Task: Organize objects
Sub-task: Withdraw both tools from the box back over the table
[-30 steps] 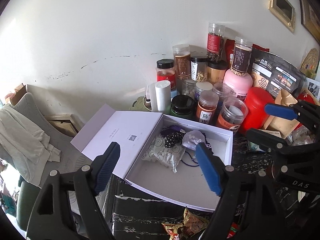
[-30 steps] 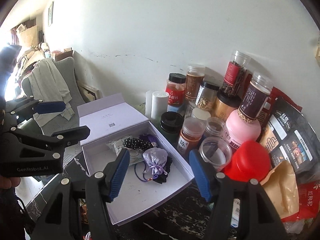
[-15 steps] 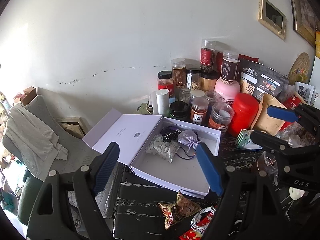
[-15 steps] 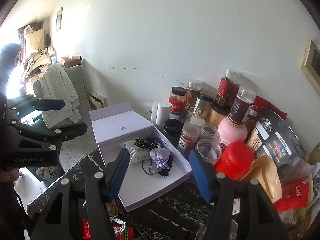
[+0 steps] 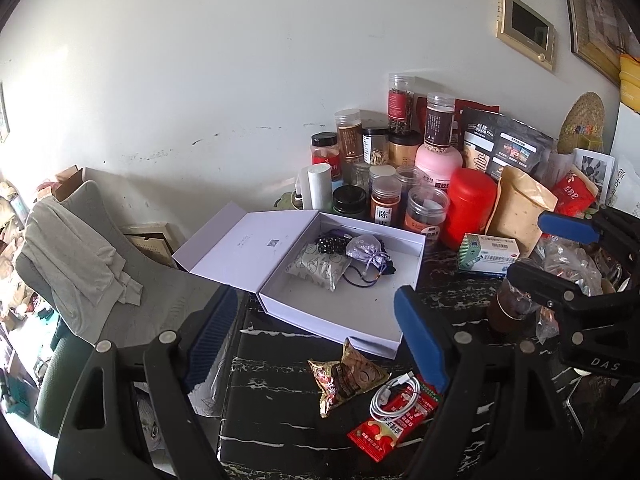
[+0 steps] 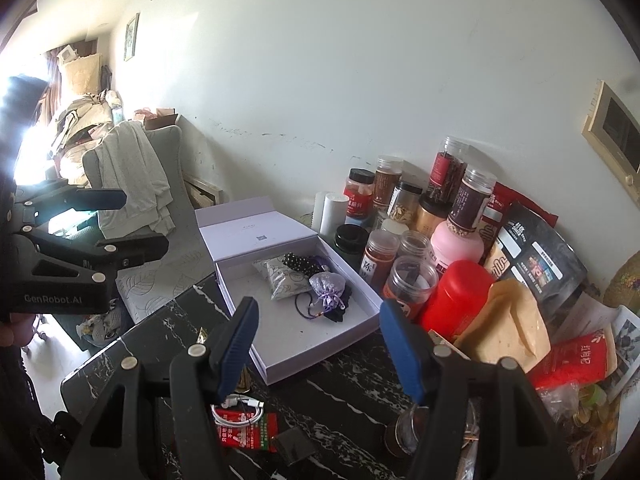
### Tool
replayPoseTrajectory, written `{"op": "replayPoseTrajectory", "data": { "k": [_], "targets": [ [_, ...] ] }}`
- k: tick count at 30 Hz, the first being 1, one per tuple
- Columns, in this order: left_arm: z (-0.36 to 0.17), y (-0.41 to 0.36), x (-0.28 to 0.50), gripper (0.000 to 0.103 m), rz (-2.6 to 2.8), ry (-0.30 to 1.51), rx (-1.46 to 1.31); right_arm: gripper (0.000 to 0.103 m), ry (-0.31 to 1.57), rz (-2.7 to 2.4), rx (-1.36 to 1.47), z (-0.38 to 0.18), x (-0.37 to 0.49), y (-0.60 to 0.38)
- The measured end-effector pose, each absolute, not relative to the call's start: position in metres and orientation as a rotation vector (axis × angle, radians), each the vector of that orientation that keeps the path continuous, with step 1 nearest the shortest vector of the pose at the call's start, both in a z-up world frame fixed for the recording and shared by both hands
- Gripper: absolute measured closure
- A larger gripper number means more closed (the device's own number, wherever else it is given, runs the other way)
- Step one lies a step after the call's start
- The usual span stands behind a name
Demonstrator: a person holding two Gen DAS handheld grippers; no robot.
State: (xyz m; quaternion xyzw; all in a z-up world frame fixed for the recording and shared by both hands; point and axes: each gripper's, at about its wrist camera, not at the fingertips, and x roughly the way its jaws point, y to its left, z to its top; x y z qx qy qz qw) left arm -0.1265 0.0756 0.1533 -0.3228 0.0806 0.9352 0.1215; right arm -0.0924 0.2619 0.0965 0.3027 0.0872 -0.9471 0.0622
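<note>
Above the dark table (image 5: 280, 420), both the left gripper (image 5: 316, 340) and right gripper (image 6: 316, 344) hang spread and empty; lower 1 squarely over the snack packet (image 5: 344, 376) beside the open white box (image 5: 344, 320) before pinching.

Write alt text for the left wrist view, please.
An open white box holding small fabric pouches sits on a dark marble table, jars crowded behind it. Empty blue-tipped tongs frame the foreground.

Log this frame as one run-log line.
left tool: open, empty | right tool: open, empty | white box: lid open, pouches inside | snack packet: on table
</note>
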Motion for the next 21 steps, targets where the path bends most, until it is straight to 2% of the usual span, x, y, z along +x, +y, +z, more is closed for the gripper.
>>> {"op": "replayPoseTrajectory", "data": {
  "k": [21],
  "targets": [
    [0.098, 0.079, -0.044, 0.022, 2.697, 0.235, -0.977, 0.040, 0.232, -2.790, 0.984, 0.038, -0.027, 0.261]
  ]
}}
